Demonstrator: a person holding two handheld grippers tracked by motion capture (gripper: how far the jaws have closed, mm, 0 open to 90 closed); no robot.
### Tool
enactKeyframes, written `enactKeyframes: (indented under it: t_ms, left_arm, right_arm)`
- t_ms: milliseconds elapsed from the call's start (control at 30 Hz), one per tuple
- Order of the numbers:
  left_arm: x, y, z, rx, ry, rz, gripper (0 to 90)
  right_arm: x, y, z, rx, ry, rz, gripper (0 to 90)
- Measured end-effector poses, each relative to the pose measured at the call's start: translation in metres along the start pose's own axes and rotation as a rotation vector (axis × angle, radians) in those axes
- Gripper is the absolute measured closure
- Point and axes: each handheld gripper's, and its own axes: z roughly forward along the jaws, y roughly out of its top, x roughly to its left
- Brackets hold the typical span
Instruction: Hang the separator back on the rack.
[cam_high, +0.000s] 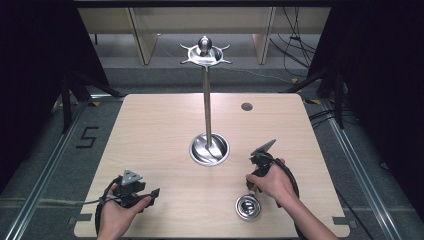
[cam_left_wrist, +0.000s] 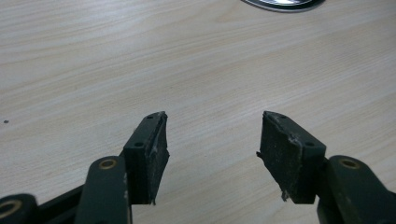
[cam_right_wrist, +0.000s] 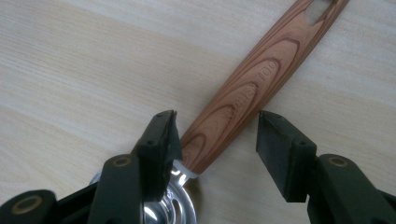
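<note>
A: While the high view takes in the whole light wood-grain table (cam_high: 165, 130), what lies nearest the person?

B: Both hands at the near edge. The left hand (cam_high: 116, 215) holds the left gripper (cam_high: 150, 194) low over bare tabletop, with a grey three-cornered plate (cam_high: 131, 176) on top of it. The right hand (cam_high: 272, 182) holds the right gripper (cam_high: 250, 188) just above a small shiny metal strainer (cam_high: 248, 206) near the front edge.

A: How do the jaws stand?

B: In the left gripper view the left gripper's pads (cam_left_wrist: 159, 154) are spread wide with nothing but wood between them. In the right gripper view the right gripper (cam_right_wrist: 217, 140) is equally wide open, straddling the strainer's wooden handle (cam_right_wrist: 252, 79) without closing on it. One pad (cam_right_wrist: 168, 135) sits just beside the handle; whether it touches, I cannot tell.

A: What does that view add?

B: The handle's reddish grain, a hanging slot (cam_right_wrist: 317, 9) at its far end, and faint lettering too blurred to read. From above, the hand hides the handle.

A: And farther out?

B: At mid-table a round metal base (cam_high: 209, 149) carries a tall upright pole (cam_high: 206, 100) topped by a hooked crown with a ball knob (cam_high: 204, 47). The left gripper view catches only a sliver of a metal rim (cam_left_wrist: 285, 4). Beyond it a round grommet (cam_high: 246, 106) sits in the tabletop. Past the table are grey floor, a taped "5" (cam_high: 87, 137), dark curtains on both sides, cables (cam_high: 295, 35) and wooden panels (cam_high: 145, 35).
</note>
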Motion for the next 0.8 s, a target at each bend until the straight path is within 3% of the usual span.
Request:
enactKeyframes:
  t_ms: [33,67,100,133,167,233,267,333,467,500,567,667,733,800]
  left_arm:
    - [0.0,0.0,0.0,-0.001,-0.002,-0.004,40.9]
    - [0.0,0.0,0.0,0.005,0.005,0.007,40.9]
    - [0.0,0.0,0.0,0.003,0.003,0.002,40.9]
    - [0.0,0.0,0.0,0.006,0.002,0.006,40.9]
    - [0.0,0.0,0.0,0.005,0.0,0.002,40.9]
    - [0.0,0.0,0.0,0.003,-0.004,-0.001,41.0]
    - [0.0,0.0,0.0,0.003,-0.01,-0.003,41.0]
    - [0.0,0.0,0.0,0.001,-0.006,0.004,41.0]
    - [-0.001,-0.001,0.002,-0.012,-0.003,-0.014,41.0]
    - [0.001,0.0,0.0,0.019,-0.013,0.011,41.0]
    - [-0.002,-0.001,0.003,-0.024,-0.001,-0.024,41.0]
    - [-0.002,-0.001,0.003,-0.023,-0.003,-0.025,41.0]
    - [-0.002,-0.001,0.003,-0.024,-0.003,-0.026,41.0]
    - [-0.001,-0.001,0.003,-0.023,-0.004,-0.025,41.0]
  right_arm:
    - [0.0,0.001,-0.001,0.013,0.001,-0.003,48.5]
    - [-0.004,0.002,0.001,0.001,0.01,-0.045,49.2]
    - [-0.009,0.003,0.003,-0.032,0.01,-0.121,49.9]
    - [-0.006,0.003,0.002,-0.021,0.008,-0.056,50.3]
    - [0.007,0.003,-0.005,0.085,-0.006,0.143,50.7]
    - [0.007,0.004,-0.006,0.11,-0.021,0.129,52.6]
    - [0.008,0.004,-0.006,0.095,-0.027,0.128,54.5]
    - [0.01,0.005,-0.008,0.116,-0.012,0.155,56.5]
    - [0.01,0.005,-0.01,0.143,-0.017,0.132,59.1]
    - [0.009,0.005,-0.01,0.144,-0.022,0.129,60.1]
    - [0.009,0.004,-0.01,0.145,-0.036,0.125,62.4]
    - [0.007,0.005,-0.014,0.162,-0.039,0.108,70.9]
    - [0.005,0.005,-0.014,0.148,-0.038,0.08,71.1]
    - [0.005,0.005,-0.013,0.165,-0.049,0.087,66.6]
